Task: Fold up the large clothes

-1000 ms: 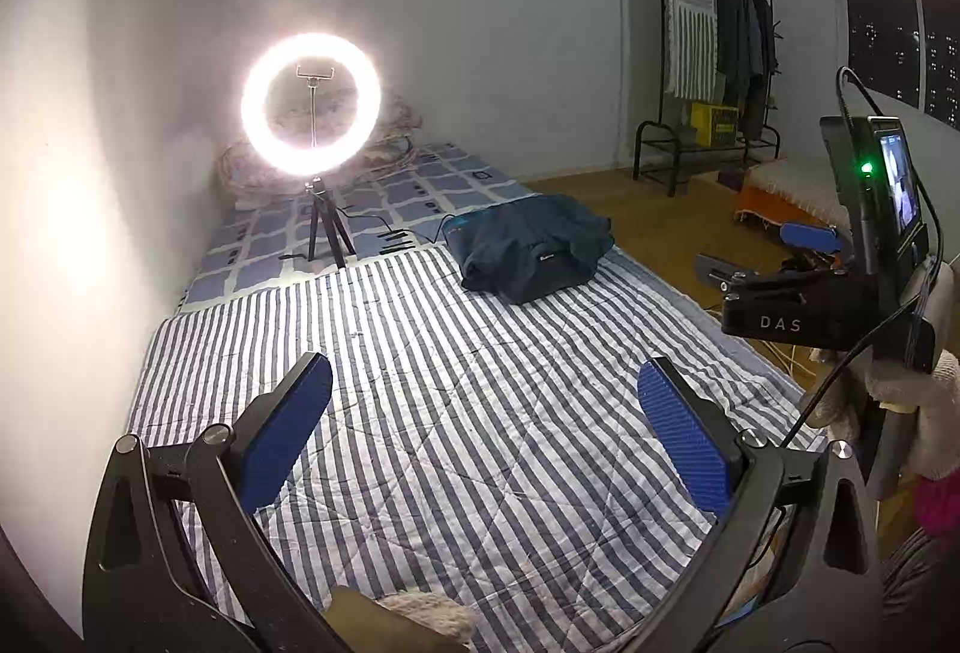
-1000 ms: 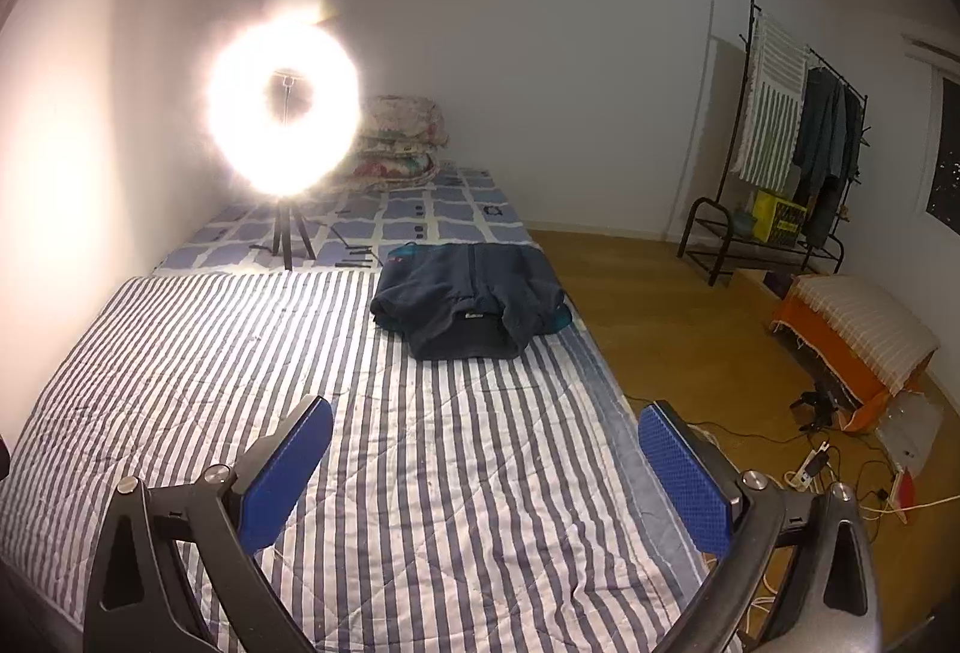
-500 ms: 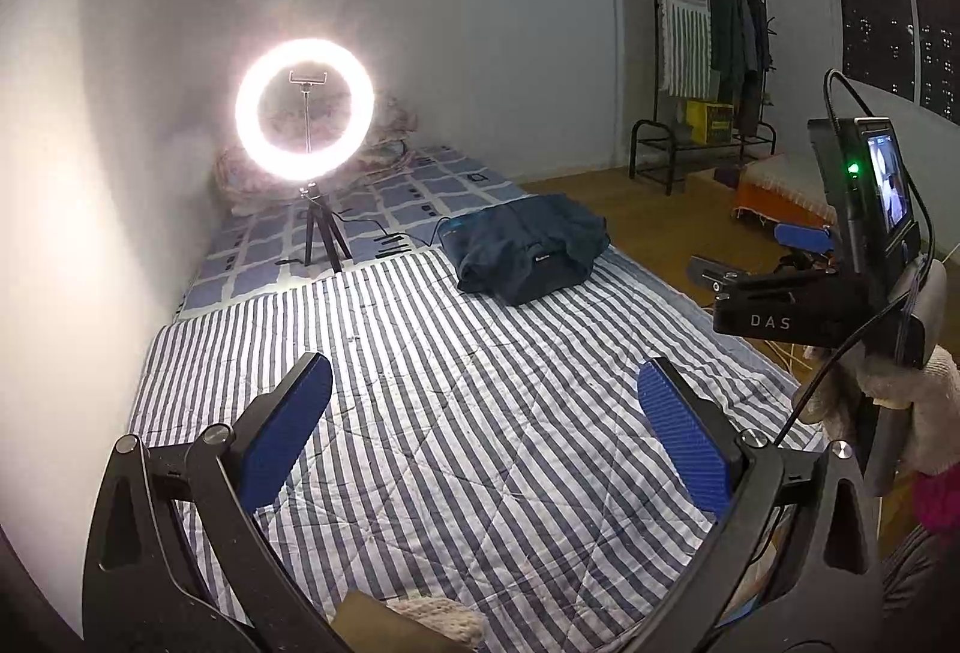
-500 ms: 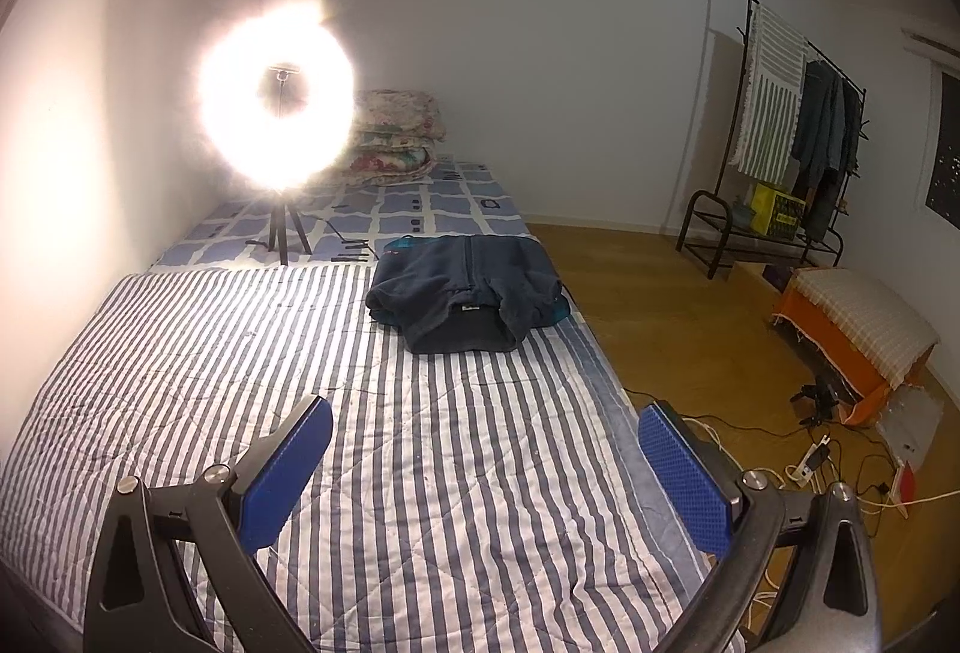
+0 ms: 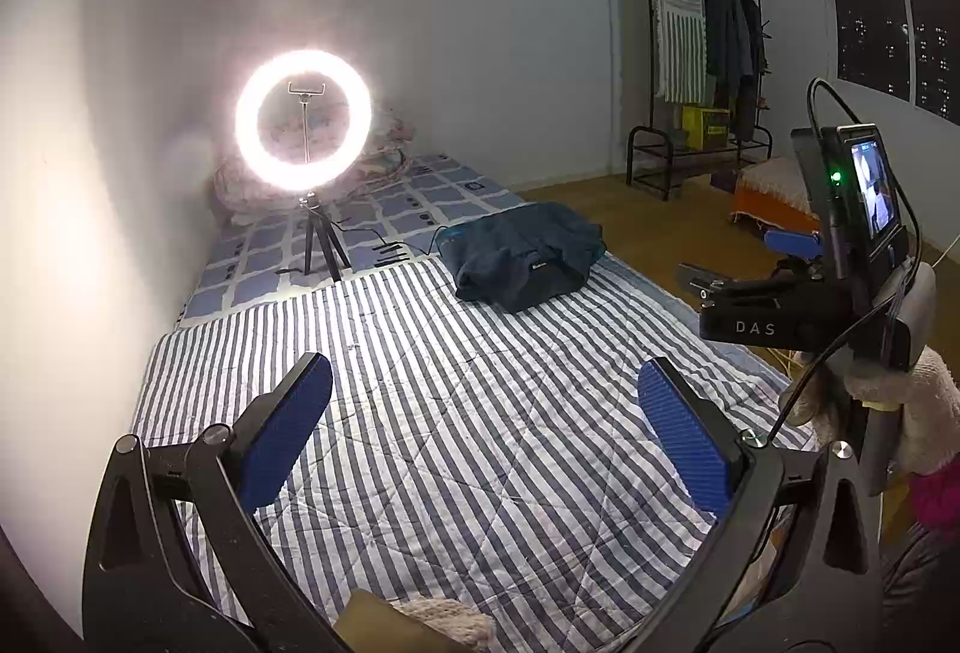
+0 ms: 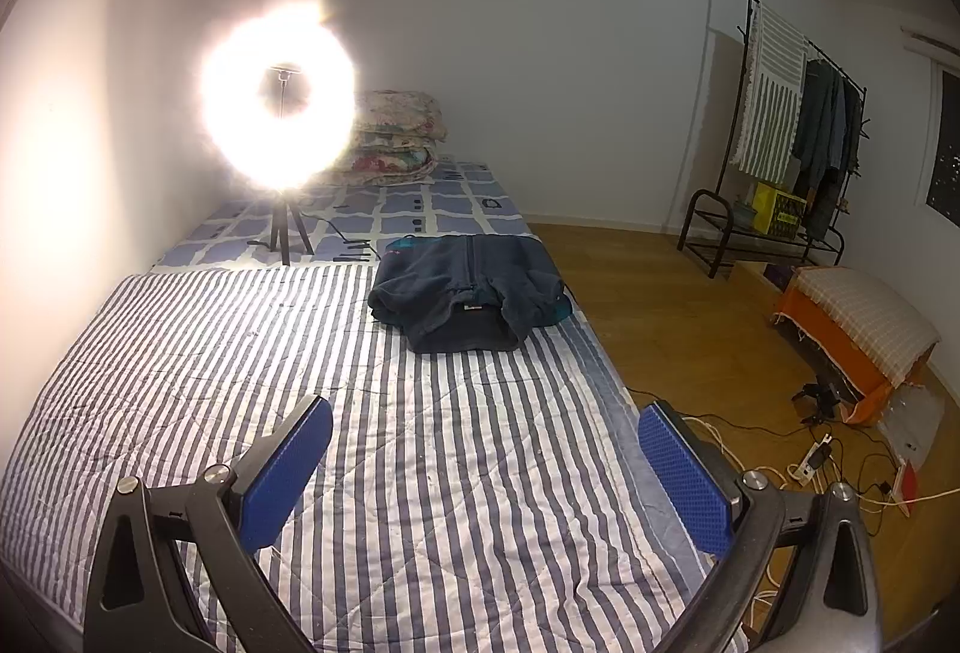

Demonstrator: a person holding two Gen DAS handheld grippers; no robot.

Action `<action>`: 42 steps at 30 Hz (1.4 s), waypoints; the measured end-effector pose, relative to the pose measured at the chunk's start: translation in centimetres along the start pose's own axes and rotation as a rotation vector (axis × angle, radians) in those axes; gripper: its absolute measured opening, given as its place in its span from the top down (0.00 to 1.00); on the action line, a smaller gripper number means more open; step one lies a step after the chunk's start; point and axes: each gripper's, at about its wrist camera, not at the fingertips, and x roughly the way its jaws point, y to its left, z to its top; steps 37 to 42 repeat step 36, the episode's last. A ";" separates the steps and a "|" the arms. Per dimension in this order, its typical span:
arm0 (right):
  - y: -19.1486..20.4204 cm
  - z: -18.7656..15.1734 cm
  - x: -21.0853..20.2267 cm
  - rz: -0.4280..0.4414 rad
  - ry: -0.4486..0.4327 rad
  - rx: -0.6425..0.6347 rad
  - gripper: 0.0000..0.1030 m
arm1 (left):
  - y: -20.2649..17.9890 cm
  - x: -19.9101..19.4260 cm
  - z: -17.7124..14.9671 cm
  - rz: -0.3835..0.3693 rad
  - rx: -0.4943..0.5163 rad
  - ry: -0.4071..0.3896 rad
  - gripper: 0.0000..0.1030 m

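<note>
Both my grippers (image 5: 483, 413) (image 6: 483, 464) gape empty above the quilt (image 6: 450, 473), well short of the jacket (image 6: 468, 293) — soft, bulky fleece, probably best pinched at its hem corners.

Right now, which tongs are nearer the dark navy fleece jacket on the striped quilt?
Right, slightly. Right tongs face the dark navy fleece jacket straight on; left tongs sit further back, left of it. Both open, neither touching.

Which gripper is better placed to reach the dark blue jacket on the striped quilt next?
Right, probably. The right gripper faces the dark blue fleece jacket nearly head-on, open and empty. The left gripper, open too, sees it off toward the right.
</note>
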 end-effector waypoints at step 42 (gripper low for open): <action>0.5 -0.7 0.4 0.009 0.026 0.001 0.00 | 0.0 -0.8 0.2 0.009 -0.004 -0.017 0.00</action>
